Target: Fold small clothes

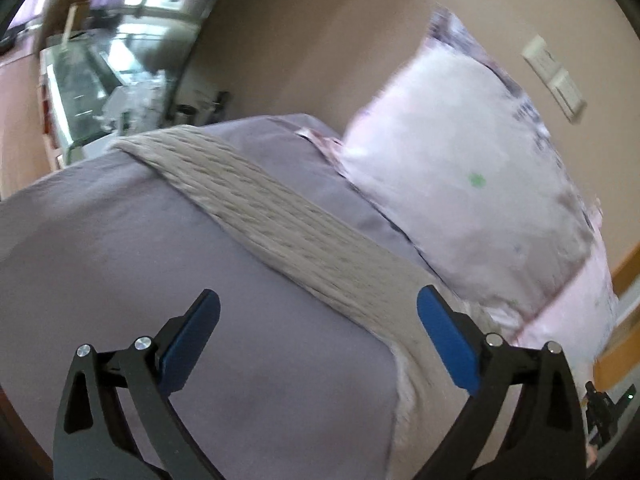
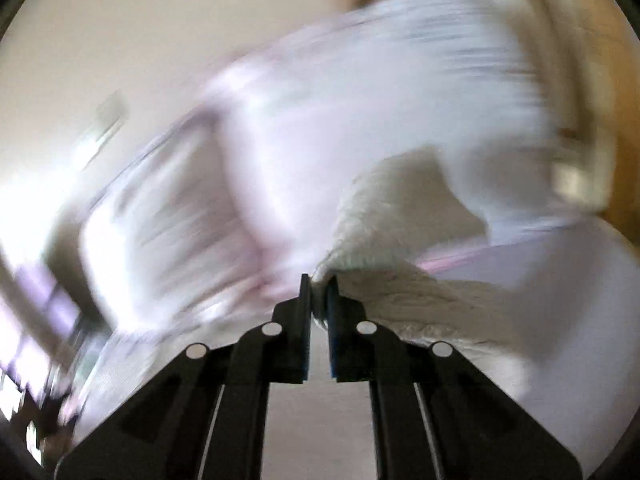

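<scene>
Nearest my lens on the right wrist view, my right gripper (image 2: 319,280) has its blue pads pressed onto a bunched corner of the cream knit garment (image 2: 400,292), with cloth showing in the narrow slit between them. On the left wrist view my left gripper (image 1: 318,308) stands spread wide and holds nothing, hovering above the bed.

The bed (image 1: 120,260) is the largest thing here, covered in a smooth grey-lilac sheet that falls away at its near right corner. Against the wall at the head edge leans a big, soft pillow (image 1: 460,168) in pale pink-white with a darker printed border and a small green mark. The knit garment (image 1: 288,232) lies as a long ribbed band running diagonally across the sheet, from the far left edge toward the near right corner, where it ends in a fuzzy hem. Its texture looks thick and stretchy, so I expect it to sag and drag rather than hold a crease. On the beige wall sits a small switch plate (image 1: 554,76).

I judge this to be an early step: one end is pinched and the piece is not yet folded. The right view is badly smeared, so I cannot tell how high the cloth hangs. Next I would bring my left gripper down to the band's free edge, pinch it, and spread the piece flat before doubling it over.
</scene>
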Available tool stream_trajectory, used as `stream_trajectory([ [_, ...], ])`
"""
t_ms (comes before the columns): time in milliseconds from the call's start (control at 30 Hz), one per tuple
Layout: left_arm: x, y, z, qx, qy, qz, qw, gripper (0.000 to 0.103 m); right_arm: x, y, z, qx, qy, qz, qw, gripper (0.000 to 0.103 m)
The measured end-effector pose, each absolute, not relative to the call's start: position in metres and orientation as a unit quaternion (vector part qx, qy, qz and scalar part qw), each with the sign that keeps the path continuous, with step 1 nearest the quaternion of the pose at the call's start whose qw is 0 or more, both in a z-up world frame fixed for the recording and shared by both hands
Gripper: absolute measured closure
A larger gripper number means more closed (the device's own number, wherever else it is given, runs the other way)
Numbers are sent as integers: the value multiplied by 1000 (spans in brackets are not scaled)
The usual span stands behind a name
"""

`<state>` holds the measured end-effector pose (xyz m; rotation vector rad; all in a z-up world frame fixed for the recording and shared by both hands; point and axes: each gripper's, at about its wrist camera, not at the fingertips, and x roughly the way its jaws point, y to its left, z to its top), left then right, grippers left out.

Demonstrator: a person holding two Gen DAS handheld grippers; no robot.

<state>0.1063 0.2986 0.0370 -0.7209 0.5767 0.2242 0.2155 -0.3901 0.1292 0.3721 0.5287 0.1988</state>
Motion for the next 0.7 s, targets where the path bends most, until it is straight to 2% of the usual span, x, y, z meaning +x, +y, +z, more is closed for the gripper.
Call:
stream_trajectory([
  [100, 110, 316, 35, -367, 269, 134, 880, 6, 241, -274, 109, 137, 317, 212, 914, 95],
  [200, 126, 336, 30, -402, 278, 136, 862, 13, 256, -186, 72, 107, 407, 287, 860, 89],
  [267, 135, 348, 25, -419, 282, 140, 852, 19, 250, -174, 68, 118, 415, 308, 848, 66],
  [300, 141, 356, 22, -426, 285, 150, 845, 21, 245, -178, 71, 123, 405, 305, 853, 45],
  [333, 144, 361, 20, -429, 286, 156, 842, 23, 243, -188, 75, 126, 391, 298, 861, 34],
  [600, 162, 422, -3, -513, 262, 186, 796, 33, 213, -274, 88, 153, 356, 230, 893, 31],
  [633, 164, 427, -4, -520, 260, 189, 791, 38, 210, -282, 88, 157, 351, 226, 895, 31],
  [700, 165, 437, -7, -532, 263, 206, 778, 56, 212, -291, 87, 167, 340, 224, 898, 28],
])
